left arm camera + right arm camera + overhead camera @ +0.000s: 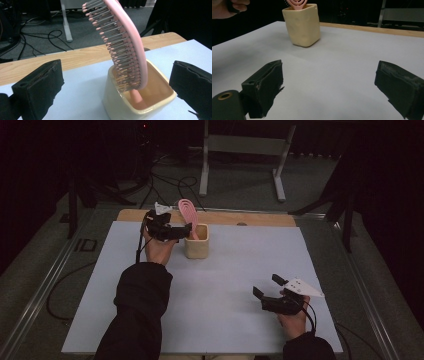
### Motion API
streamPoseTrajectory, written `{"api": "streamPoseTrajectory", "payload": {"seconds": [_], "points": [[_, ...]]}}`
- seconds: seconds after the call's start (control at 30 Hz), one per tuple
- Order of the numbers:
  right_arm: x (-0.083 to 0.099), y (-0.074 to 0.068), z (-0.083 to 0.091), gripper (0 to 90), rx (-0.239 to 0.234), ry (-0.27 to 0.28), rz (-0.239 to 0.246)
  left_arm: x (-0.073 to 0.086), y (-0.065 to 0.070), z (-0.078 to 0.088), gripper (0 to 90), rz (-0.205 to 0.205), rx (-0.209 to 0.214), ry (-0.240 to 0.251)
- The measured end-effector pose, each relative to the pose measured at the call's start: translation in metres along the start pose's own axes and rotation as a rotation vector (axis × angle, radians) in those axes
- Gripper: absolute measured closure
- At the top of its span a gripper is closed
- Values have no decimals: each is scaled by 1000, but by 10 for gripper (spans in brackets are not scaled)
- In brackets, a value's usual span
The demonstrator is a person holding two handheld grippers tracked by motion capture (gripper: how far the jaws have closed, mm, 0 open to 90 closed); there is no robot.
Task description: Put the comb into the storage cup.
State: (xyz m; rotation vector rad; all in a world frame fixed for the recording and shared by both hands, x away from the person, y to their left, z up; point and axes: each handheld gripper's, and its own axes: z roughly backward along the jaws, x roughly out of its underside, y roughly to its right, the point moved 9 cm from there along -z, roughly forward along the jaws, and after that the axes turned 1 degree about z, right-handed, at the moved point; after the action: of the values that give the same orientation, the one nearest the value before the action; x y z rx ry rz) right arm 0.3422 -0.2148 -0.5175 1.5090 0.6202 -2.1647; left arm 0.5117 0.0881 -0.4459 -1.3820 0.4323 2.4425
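The high view is dim: the room around the worktop [210, 285] falls to near black at nine and three o'clock, and only its pale sheet is evenly lit from above, with faint, soft shadows. No glare shows. The left gripper view is brighter and sharp on the brush [120, 42]. In the right gripper view the near fingers [265, 85] look soft.

I see my left tool [115, 85] with jaws wide apart, flanking the cream cup [140, 100]. Pink brush [125, 45] stands handle-down inside, tilted, bristles facing left. Cup sits on the desk [82, 82]; handle tip possibly touching the cup floor.
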Motion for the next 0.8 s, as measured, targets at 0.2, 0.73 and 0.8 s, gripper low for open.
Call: {"api": "streamPoseTrajectory", "payload": {"seconds": [0.2, 0.73, 0.8], "points": [[0, 0, 0, 81, 1, -1, 0, -1, 0, 11, 1, -26, 11, 10], [-1, -1, 0, 81, 3, 1, -1, 12, -4, 38, 1, -94, 33, -9], [-1, -1, 0, 81, 2, 0, -1, 14, -4, 41, 1, -102, 34, -7]]}}
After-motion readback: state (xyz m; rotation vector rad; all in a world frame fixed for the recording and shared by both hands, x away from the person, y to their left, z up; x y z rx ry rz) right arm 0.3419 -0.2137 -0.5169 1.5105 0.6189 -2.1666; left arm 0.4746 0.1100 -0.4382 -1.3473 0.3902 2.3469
